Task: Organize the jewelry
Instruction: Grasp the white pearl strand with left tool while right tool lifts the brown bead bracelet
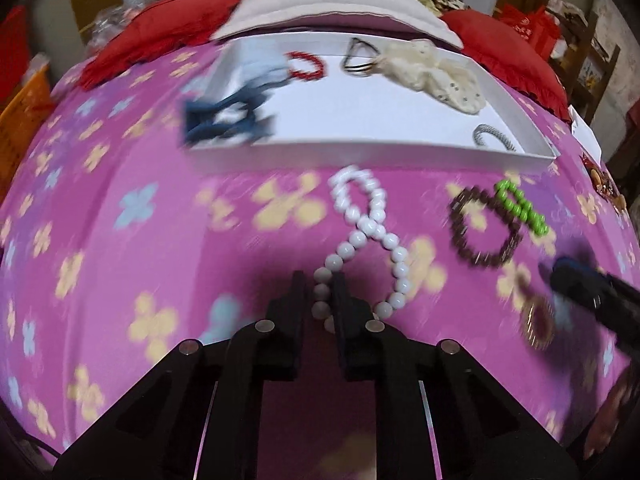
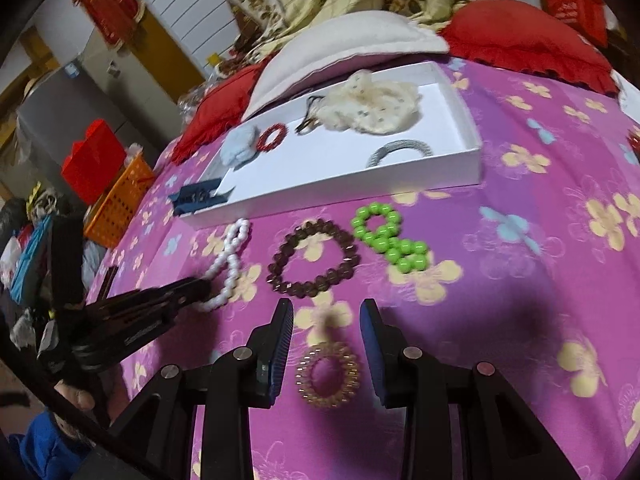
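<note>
1. Left gripper [image 1: 321, 280]: fingers narrowed around the near end of the white bead strand [image 1: 362, 224]; beads sit between the two tips. The frame is motion-blurred, so firm contact seems likely but cannot be confirmed.
2. The white bead strand lies twisted in a figure-eight on the pink floral bedspread [image 1: 120, 240], running from the fingers toward the white tray [image 1: 360, 152].
3. Right gripper [image 2: 326, 308]: fingers wide apart, holding nothing. The gold coil hair tie [image 2: 327, 374] lies flat on the bedspread between them, nearer the camera than the tips and touching neither finger.
4. Just beyond the right fingertips: brown bead bracelet [image 2: 314, 256]; to its right the green bead bracelet [image 2: 390, 240], folded on itself. Both lie on the bedspread, in front of the tray.
5. Inside the tray: red bead bracelet [image 2: 273, 136], cream scrunchie [image 2: 372, 106], grey hair tie [image 2: 400, 151], pale blue fabric piece [image 2: 240, 150], dark wire loops [image 2: 310, 114].
6. A navy bow clip [image 1: 224, 120] hangs over the tray's near left corner.
7. Red cushions [image 2: 520, 36] and a white pillow [image 2: 344, 44] lie behind the tray.
</note>
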`<action>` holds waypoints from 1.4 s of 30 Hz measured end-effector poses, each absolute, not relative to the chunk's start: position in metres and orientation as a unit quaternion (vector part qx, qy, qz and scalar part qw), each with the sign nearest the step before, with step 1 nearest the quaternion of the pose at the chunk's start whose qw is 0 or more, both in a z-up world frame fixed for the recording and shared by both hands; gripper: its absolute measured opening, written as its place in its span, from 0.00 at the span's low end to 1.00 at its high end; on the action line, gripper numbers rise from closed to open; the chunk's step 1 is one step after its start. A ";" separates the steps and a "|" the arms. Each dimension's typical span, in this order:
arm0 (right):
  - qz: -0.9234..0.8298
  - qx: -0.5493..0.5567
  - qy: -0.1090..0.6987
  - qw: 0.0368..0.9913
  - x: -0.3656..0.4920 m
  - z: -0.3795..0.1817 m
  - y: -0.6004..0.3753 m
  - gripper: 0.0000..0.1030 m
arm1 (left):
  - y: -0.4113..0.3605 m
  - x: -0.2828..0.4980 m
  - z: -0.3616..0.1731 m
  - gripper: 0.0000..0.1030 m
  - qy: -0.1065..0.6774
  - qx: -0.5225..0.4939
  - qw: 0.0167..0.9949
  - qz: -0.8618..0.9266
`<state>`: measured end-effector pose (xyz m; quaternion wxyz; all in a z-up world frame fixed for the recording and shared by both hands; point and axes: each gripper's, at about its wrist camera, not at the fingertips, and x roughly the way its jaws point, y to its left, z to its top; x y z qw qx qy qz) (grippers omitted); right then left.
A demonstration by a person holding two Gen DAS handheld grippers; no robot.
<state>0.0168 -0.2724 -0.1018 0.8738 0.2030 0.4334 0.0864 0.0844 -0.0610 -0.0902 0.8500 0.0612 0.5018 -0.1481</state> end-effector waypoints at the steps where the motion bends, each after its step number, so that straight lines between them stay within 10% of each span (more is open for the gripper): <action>1: 0.091 0.199 0.435 0.873 0.019 -0.102 -0.269 0.32 | -0.050 0.078 -0.090 0.11 0.502 0.052 0.851 -0.146; 31: 0.097 -0.020 0.481 0.871 0.083 -0.112 -0.185 0.33 | -0.003 0.058 -0.093 0.14 0.482 -0.031 0.863 -0.146; 38: 0.079 -0.030 0.477 0.875 0.086 -0.113 -0.178 0.31 | -0.011 0.054 -0.091 0.34 0.478 -0.032 0.864 -0.156; 42: 0.079 -0.009 0.482 0.872 0.081 -0.112 -0.180 0.08 | -0.014 0.052 -0.093 0.08 0.482 -0.013 0.863 -0.150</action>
